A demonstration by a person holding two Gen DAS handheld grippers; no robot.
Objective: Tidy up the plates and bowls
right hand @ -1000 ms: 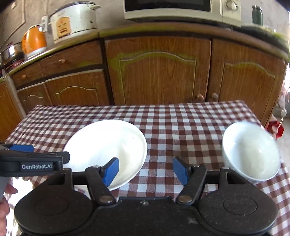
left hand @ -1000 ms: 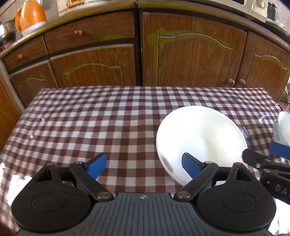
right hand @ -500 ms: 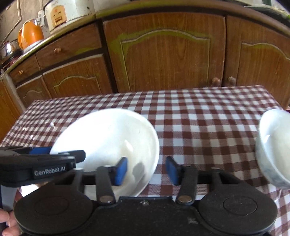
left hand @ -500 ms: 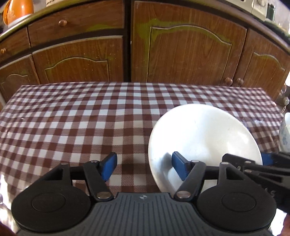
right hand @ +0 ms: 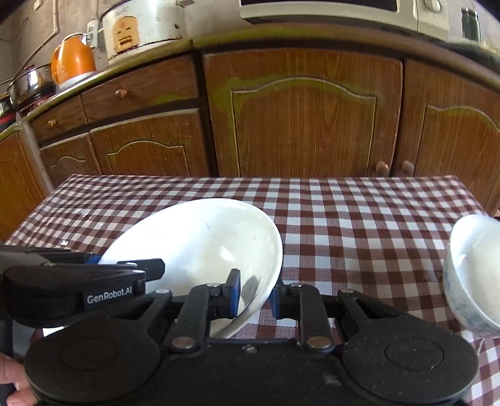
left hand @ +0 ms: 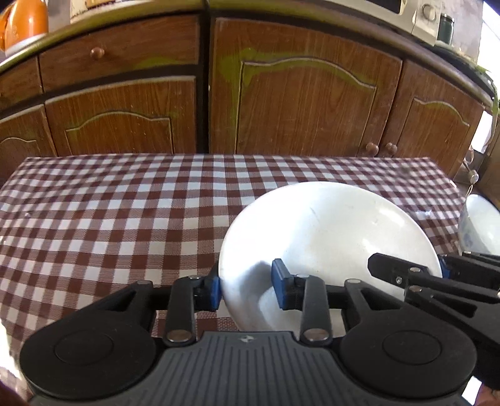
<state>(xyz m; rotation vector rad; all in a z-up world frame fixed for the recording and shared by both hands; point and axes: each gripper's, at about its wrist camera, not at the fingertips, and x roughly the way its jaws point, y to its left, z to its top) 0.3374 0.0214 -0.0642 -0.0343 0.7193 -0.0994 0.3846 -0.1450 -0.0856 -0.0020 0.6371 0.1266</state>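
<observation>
A wide white bowl [left hand: 328,231] rests on the checked tablecloth [left hand: 109,218]. My left gripper [left hand: 247,287] straddles its near left rim. Its jaws are closing, with one blue pad against the outside of the wall and the other inside the bowl. My right gripper [right hand: 254,296] is shut on the same bowl's right rim, which runs down between its pads. A small white bowl [right hand: 475,274] with a faint blue pattern stands apart at the table's right edge, untouched.
Brown wooden cabinets [left hand: 297,109] run close behind the table's far edge. On the counter above stand an orange kettle [right hand: 73,59], a rice cooker [right hand: 140,28] and a microwave [right hand: 328,9]. A hand [right hand: 12,384] shows at the lower left.
Both grippers' jaws went from wide open to closed around the wide bowl's rim, one on each side. Both cameras came slightly closer to the bowl.
</observation>
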